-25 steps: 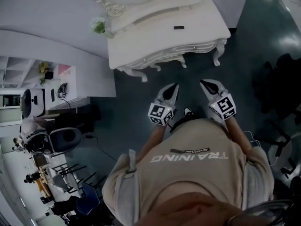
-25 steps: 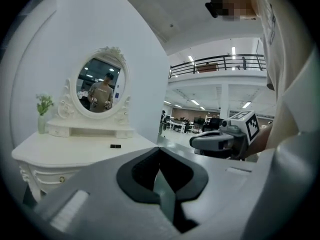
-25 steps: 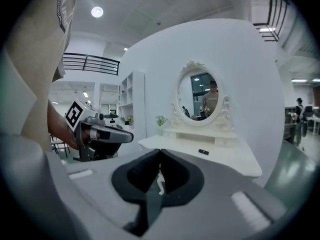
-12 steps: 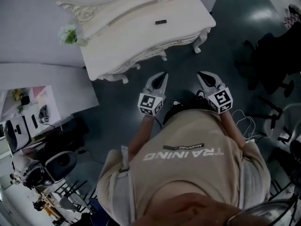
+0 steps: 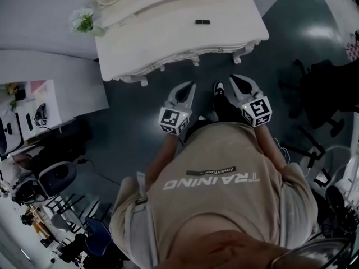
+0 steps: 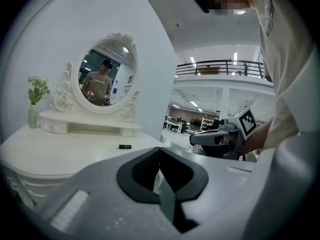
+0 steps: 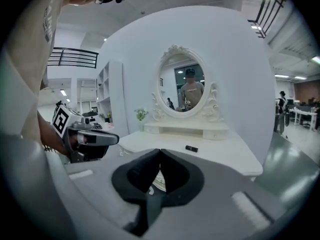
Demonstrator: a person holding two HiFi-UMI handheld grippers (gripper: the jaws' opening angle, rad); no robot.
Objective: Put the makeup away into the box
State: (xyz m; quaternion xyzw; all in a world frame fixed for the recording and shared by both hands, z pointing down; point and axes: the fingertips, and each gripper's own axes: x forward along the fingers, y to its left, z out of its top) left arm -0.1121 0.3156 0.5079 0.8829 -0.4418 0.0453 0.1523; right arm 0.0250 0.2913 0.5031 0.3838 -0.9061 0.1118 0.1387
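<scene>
A small black makeup stick [image 5: 202, 22] lies alone on the white dressing table [image 5: 168, 32] at the top of the head view. It also shows as a dark bar, the makeup stick [image 6: 125, 146] in the left gripper view and the makeup stick [image 7: 191, 148] in the right gripper view. My left gripper [image 5: 189, 86] and right gripper [image 5: 235, 78] hang side by side over the dark floor, short of the table's front edge. Both point at the table. Both are shut with nothing between the jaws, the left gripper [image 6: 160, 151] and right gripper [image 7: 160, 153] tips meeting.
An oval mirror [image 7: 185, 86] and a vase of flowers [image 5: 83, 21] stand at the table's back. A shoe [image 5: 219, 88] shows between the grippers. White partitions [image 5: 50, 88] stand to the left. Dark office chairs [image 5: 328, 94] stand on the floor to the right.
I have walked closer to the dressing table, and both grippers have gone forward with me, still side by side and shut. A shoe has come into view between them.
</scene>
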